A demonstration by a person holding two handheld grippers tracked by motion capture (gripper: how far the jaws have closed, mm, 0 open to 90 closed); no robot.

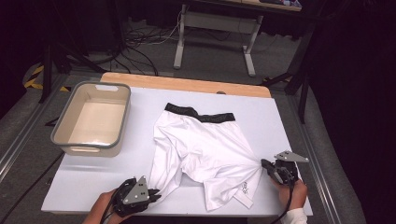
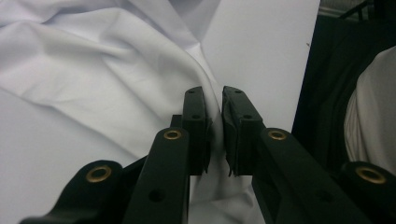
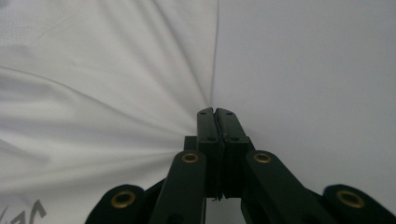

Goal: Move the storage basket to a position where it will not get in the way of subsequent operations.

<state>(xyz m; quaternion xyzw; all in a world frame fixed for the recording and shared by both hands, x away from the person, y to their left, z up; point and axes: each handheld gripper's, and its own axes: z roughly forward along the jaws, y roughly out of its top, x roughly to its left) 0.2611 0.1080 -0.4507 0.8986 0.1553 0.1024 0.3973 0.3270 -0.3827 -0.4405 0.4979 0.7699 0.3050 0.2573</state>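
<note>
While pinched, white shorts (image 1: pixel 205 149) creased, smooth fabric

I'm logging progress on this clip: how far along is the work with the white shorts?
Done: the white shorts lie spread on the table. In hand: the left gripper pinches one leg hem and the right gripper the other side's edge, fabric pulled taut. Left: no fold is made yet, and the bin holds nothing.

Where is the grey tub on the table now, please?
In the high view the grey tub stands empty at the far left of the white table, left of the white shorts and apart from them.
</note>
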